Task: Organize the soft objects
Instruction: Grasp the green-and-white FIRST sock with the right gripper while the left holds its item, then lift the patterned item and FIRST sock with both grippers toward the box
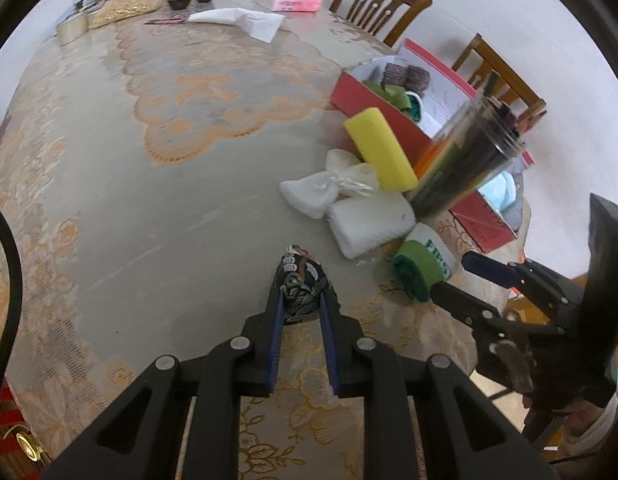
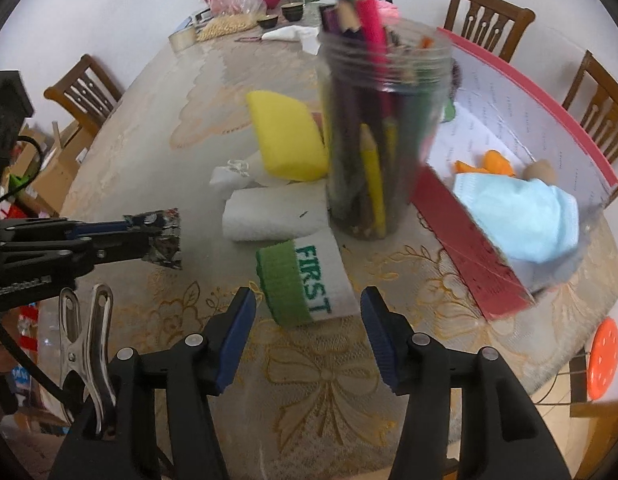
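- Left gripper (image 1: 302, 312): jaws clamped on a small dark patterned fabric pouch (image 1: 303, 288), held near the counter edge, not yet in the box.
- Right gripper (image 2: 308, 312): jaws apart, nothing between the pads; a rolled white sock with a green cuff and "FIRST" lettering (image 2: 309, 282) lies on the counter just beyond its tips, likely the next pick.
- Red open cardboard box with white lining (image 2: 461, 216) sits at the right of the round lace-covered counter (image 1: 169, 160).
- Already in the box, as far as visible: one light blue cloth (image 2: 517, 220), one orange soft piece (image 2: 495, 164), one beige rounded item, one brown knitted piece (image 1: 405, 74), and some green fabric (image 1: 393, 96). Further contents are hidden by the jar.
- Still outside the box: one yellow sponge block (image 1: 379, 150), one white folded towel (image 1: 373, 220), one white drawstring pouch (image 1: 313, 192) with another pale soft piece behind it, the sock, and the held pouch.
- Clear plastic jar of coloured pencils (image 2: 373, 128): one, standing just beside the box; not soft, so I judge it stays out.
- Judgement: roughly half done; about six soft items left.
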